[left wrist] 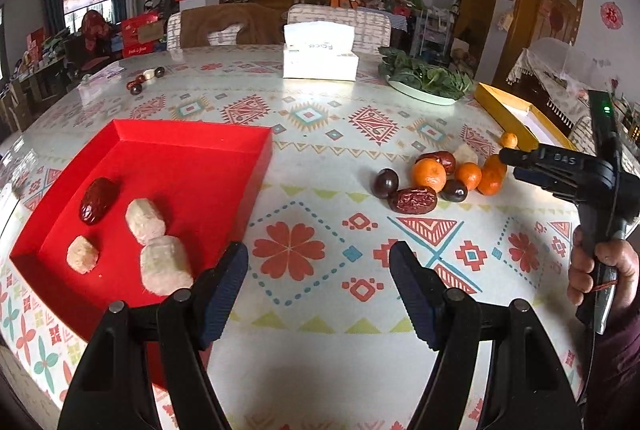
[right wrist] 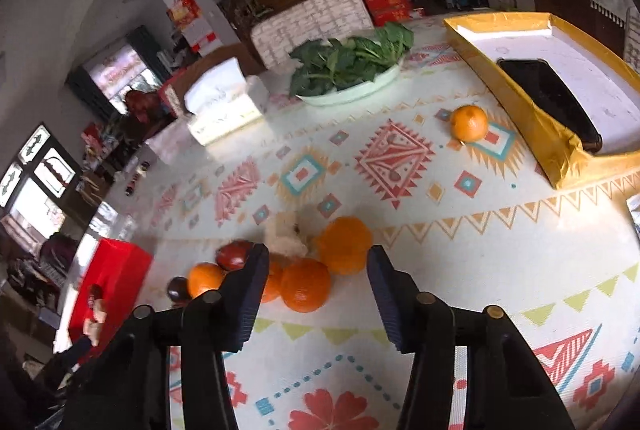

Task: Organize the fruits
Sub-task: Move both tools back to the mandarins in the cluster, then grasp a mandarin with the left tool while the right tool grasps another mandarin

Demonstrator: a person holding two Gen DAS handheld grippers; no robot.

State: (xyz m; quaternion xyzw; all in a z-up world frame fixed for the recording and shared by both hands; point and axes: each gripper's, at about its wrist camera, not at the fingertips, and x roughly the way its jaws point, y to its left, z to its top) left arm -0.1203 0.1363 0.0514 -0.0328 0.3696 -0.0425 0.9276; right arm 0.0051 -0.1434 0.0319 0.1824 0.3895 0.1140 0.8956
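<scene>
A red tray (left wrist: 240, 141) at the left holds a red date (left wrist: 98, 199) and three pale rolls (left wrist: 145, 221). My left gripper (left wrist: 319, 270) is open and empty over the tablecloth, just right of the tray. A pile of oranges (left wrist: 429, 174), red dates (left wrist: 414, 200) and dark round fruits (left wrist: 385, 183) lies at the right. My right gripper (right wrist: 317, 272) is open and empty, hovering just above the pile, with an orange (right wrist: 305, 290) between its fingers. A lone orange (right wrist: 469, 123) sits beyond, near the yellow box (right wrist: 520, 109).
The yellow box holds a black phone (right wrist: 552, 101). A plate of greens (right wrist: 348, 63) and a tissue box (left wrist: 319, 59) stand at the back. A few small fruits (left wrist: 145, 79) lie at the far left. The red tray also shows in the right wrist view (right wrist: 116, 270).
</scene>
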